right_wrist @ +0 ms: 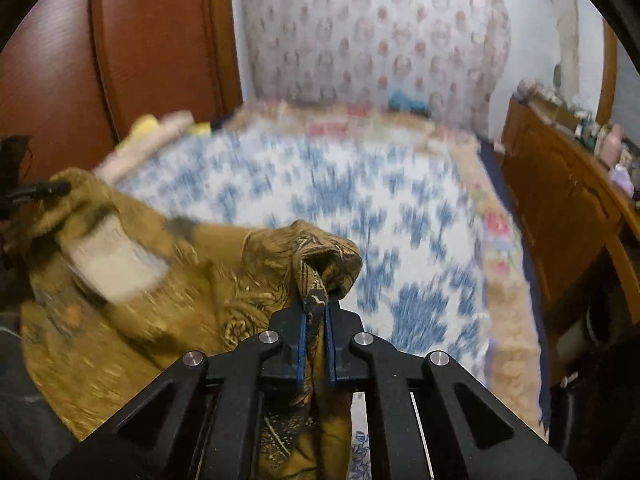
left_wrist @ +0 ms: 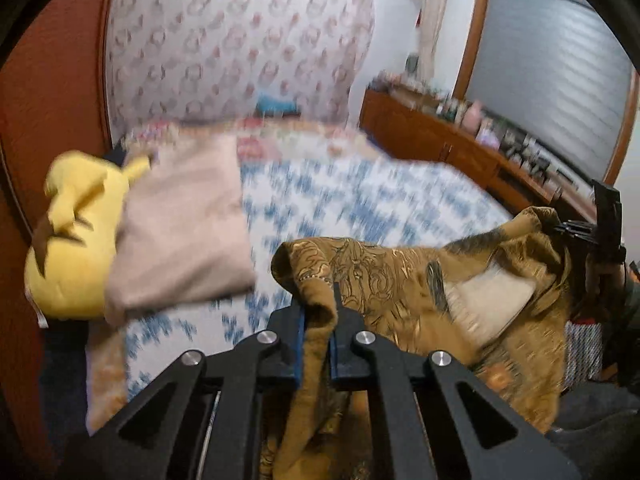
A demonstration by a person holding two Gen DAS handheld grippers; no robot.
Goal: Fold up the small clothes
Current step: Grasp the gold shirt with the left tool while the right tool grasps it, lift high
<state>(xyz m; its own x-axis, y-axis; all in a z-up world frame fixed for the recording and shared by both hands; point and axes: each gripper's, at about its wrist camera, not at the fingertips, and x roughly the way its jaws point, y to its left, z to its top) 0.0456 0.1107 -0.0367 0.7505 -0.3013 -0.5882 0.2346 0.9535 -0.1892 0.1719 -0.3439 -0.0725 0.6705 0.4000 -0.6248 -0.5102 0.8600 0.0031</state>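
Observation:
A mustard-brown patterned garment with a pale inner label hangs stretched between my two grippers, above the blue-and-white bedspread. My left gripper is shut on one bunched corner of it. The right gripper shows at the far right of the left wrist view, pinching the other corner. In the right wrist view my right gripper is shut on a gathered fold of the garment, and the left gripper holds the far corner at the left edge.
A folded beige garment lies on the bed beside a yellow plush toy. A red-brown headboard stands at the left. A wooden dresser with small bottles runs along the right. A floral curtain hangs behind.

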